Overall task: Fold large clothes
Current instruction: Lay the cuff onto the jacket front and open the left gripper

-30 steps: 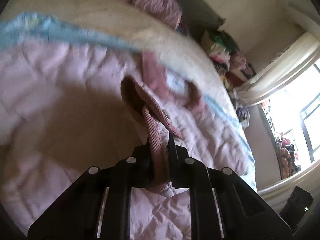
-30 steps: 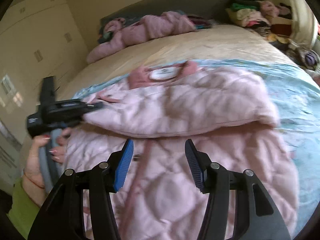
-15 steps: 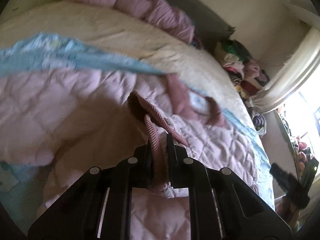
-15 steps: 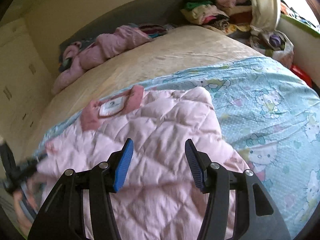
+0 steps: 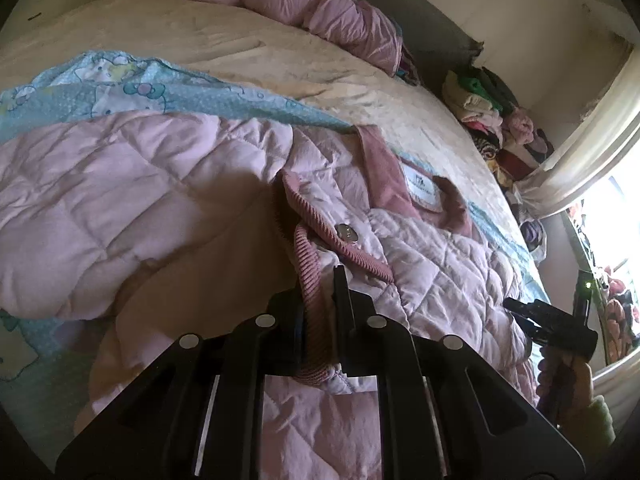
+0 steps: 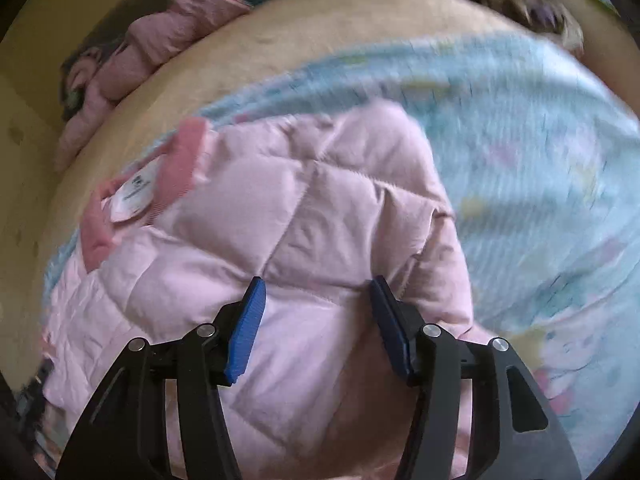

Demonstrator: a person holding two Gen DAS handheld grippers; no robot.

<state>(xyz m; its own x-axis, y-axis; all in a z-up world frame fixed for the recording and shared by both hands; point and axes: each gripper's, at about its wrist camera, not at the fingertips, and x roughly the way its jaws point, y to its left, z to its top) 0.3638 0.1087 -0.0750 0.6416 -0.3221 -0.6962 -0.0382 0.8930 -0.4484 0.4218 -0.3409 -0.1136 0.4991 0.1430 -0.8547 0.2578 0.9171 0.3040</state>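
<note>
Left wrist view: left gripper [image 5: 320,300] w/ jaws clamped on ribbed cuff [image 5: 308,280] of pink quilted jacket [image 5: 100,200], jacket spread on blue blanket [image 5: 120,92] on bed [image 5: 240,40], right wrist view: right gripper [image 6: 316,320] jaws apart, nothing between, over jacket sleeve beside collar label [image 6: 136,192].

bed [image 5: 280,60] cream sheet | window [image 5: 624,216] bright | wall [image 5: 532,8] pale
</note>
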